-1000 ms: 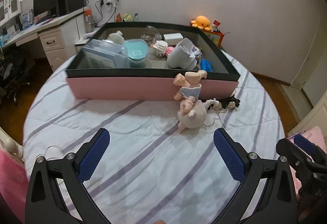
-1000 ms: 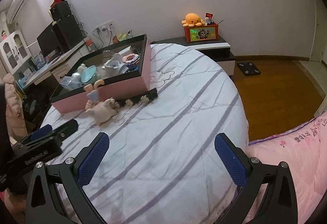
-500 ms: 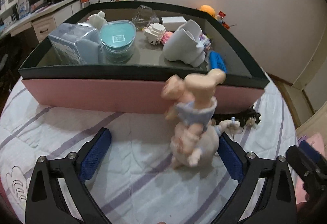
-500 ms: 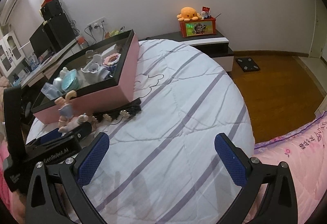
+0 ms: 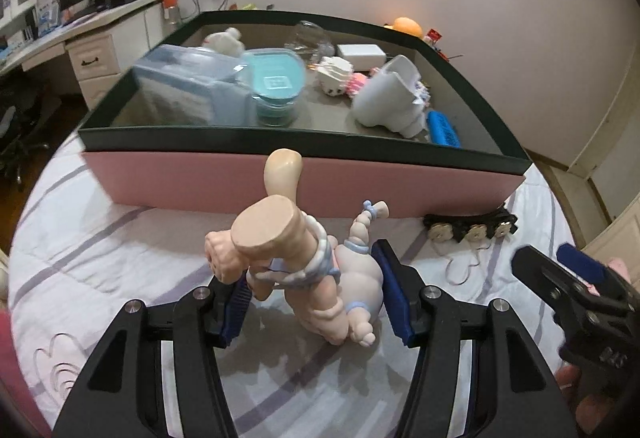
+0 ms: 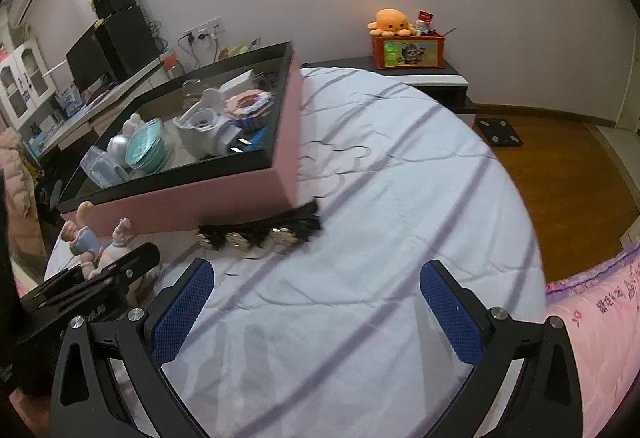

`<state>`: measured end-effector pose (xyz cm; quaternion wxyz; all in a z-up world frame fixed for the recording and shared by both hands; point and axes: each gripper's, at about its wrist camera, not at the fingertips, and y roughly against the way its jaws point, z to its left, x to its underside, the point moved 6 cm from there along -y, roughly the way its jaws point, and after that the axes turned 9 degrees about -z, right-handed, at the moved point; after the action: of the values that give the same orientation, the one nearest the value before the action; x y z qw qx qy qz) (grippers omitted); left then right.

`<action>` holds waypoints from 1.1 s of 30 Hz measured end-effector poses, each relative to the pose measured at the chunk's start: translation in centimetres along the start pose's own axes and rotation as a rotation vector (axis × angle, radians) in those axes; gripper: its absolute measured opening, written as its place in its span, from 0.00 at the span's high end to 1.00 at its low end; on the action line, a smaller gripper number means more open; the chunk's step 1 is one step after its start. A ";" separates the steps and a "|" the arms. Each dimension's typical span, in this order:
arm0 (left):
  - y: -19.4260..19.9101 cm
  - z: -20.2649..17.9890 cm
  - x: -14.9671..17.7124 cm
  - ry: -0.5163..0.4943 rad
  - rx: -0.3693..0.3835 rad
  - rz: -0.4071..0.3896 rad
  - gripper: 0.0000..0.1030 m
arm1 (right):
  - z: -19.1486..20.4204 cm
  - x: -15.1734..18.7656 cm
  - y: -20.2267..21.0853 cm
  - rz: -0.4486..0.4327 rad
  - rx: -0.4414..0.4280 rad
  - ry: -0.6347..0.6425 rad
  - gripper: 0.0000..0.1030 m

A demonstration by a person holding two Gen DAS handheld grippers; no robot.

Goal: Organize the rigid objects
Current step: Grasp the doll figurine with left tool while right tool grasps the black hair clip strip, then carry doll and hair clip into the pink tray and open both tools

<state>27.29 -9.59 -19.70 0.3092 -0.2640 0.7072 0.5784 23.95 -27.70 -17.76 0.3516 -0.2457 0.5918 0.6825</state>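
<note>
Straddling the doll (image 5: 316, 270) with our left gripper (image 5: 316, 298), we have its blue pads on either side of the figure, which lies upside down on the striped bedspread (image 5: 120, 262), one leg poking up against the pink wall of the box (image 5: 180, 178). The jaws look narrowed around the body, yet we cannot tell whether the pads already press on it or only flank it. Our right gripper (image 6: 316, 312) hangs open and empty above the bedspread, to the right of the left one.

Just beyond the doll, a dark hair clip (image 5: 470, 228) with pale studs lies on the bedspread, touching the box's near right corner.

Farther off, inside the box, we see a clear case (image 5: 188, 90), a teal tub (image 5: 276, 82), a white mug (image 5: 388, 98), a blue brush (image 5: 442, 128) and several small toys.

We judge the task well along: most things sit in the box, while the doll and the clip are left outside. Lifting the doll over the rim seems the step in hand.
</note>
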 end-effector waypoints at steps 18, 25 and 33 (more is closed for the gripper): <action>1.4 4.3 0.2 0.024 -0.038 -0.016 0.44 | 4.3 -0.1 -5.6 0.092 0.072 0.158 0.05; 2.2 4.6 0.4 0.027 -0.035 -0.020 0.44 | 4.1 0.0 -4.3 0.066 0.031 0.125 0.07; 3.9 5.0 0.0 0.025 -0.036 -0.046 0.44 | 5.2 1.3 -0.4 0.045 -0.043 0.095 0.07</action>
<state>25.12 -3.88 -17.81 0.3088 -0.2931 0.6941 0.5805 23.89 -22.29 -18.08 0.3024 -0.2720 0.5983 0.6903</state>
